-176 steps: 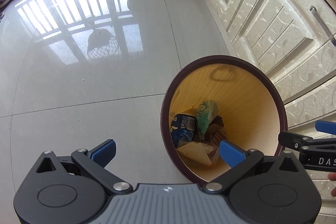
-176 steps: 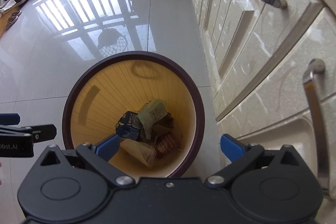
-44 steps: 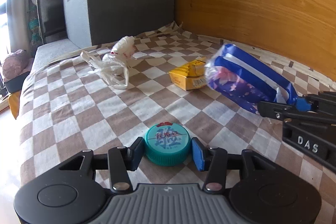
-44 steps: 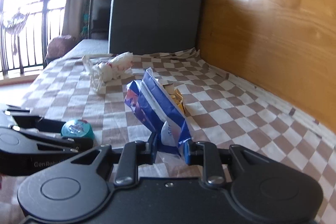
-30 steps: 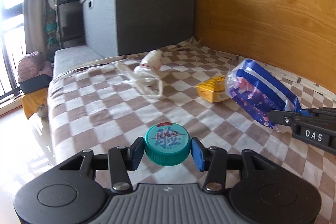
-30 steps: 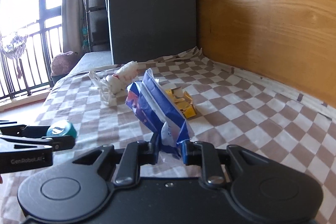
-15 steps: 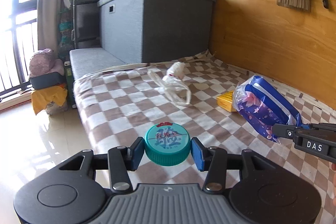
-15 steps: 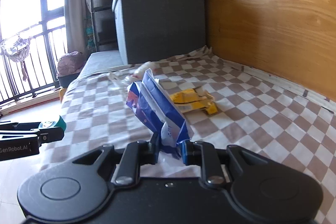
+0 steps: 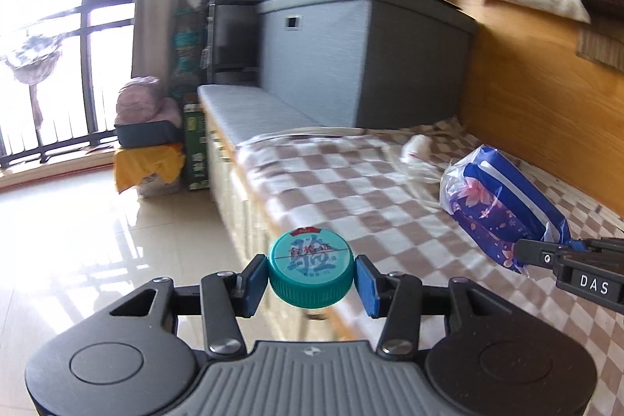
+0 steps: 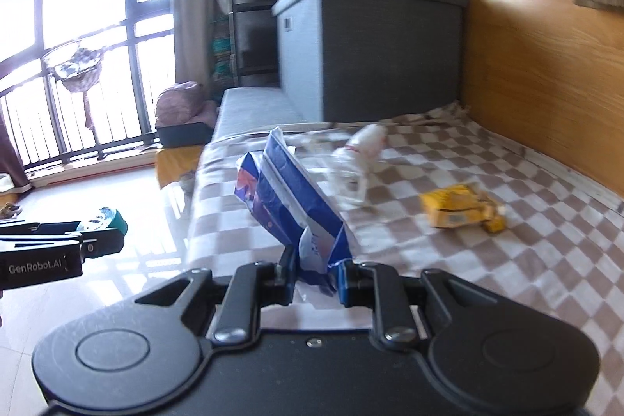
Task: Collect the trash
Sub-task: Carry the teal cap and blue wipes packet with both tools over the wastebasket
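My left gripper point(image 9: 311, 281) is shut on a teal bottle cap point(image 9: 310, 269) with a printed top, held in the air past the edge of the checked bed point(image 9: 351, 197). My right gripper point(image 10: 315, 277) is shut on the lower end of a blue and white plastic wrapper point(image 10: 288, 203), which stands up above its pads. In the left wrist view the wrapper point(image 9: 499, 209) hangs at the right. In the right wrist view the cap point(image 10: 107, 219) shows at the left. A yellow packet point(image 10: 456, 207) and a crumpled clear plastic bag point(image 10: 357, 153) lie on the bed.
A large grey storage box point(image 9: 362, 53) stands at the head of the bed against a wooden wall point(image 10: 546, 65). Shiny tiled floor point(image 9: 97, 240) spreads to the left. Yellow-covered bundles point(image 9: 148, 158) and a green carton point(image 9: 195, 147) sit by the bed's corner near the barred window point(image 10: 78, 45).
Both grippers have drawn back from the bed and swung left, still holding the cap and the wrapper. The floor and window now fill the left of both views.
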{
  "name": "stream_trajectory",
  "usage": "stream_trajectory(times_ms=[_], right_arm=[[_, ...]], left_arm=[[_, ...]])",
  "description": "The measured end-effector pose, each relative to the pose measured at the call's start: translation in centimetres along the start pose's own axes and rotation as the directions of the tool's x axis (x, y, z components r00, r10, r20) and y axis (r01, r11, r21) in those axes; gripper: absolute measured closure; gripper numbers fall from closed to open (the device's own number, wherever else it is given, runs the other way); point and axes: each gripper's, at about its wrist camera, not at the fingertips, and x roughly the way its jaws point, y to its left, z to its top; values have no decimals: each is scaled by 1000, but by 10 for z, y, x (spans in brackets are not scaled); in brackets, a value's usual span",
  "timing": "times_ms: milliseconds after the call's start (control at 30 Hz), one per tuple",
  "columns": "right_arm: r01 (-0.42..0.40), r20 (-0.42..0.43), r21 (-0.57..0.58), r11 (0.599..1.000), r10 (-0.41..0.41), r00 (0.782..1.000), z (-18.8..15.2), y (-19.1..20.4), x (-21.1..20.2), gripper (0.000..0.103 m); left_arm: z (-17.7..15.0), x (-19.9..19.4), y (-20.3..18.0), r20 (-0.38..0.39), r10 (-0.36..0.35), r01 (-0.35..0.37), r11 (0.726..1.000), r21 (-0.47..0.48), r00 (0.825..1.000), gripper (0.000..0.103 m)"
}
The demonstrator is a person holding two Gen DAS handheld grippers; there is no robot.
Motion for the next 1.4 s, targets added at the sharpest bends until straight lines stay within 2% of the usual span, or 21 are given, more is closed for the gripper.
stream_trajectory(times_ms=[467,767,867,1067,1233,1400], right_arm=[[-107,-54,-61,992,104,993,1,110,17,82],[-172,-132,-104,980,158,979,-22,165,37,82],[-192,-171,-109,975,172,970,-35,176,48,82],[-213,-271,-98,972,179,946,-72,186,78,82],[-206,-356,-61,977,172,919,-105,185,109,82],[-205,-422,-51,977,165,891,-124,190,137,82]], left_arm=[[-22,-27,99,-28,116,-119,987,-105,993,54],[-55,-32,145,-77,184,-195,965,-176,980,54],[-70,-28,154,-108,218,-234,956,-177,970,54],[-106,-9,169,-192,219,-261,938,-228,957,54],[-129,12,174,-246,189,-250,936,-246,950,54],[-144,39,180,-293,143,-222,939,-262,946,54]])
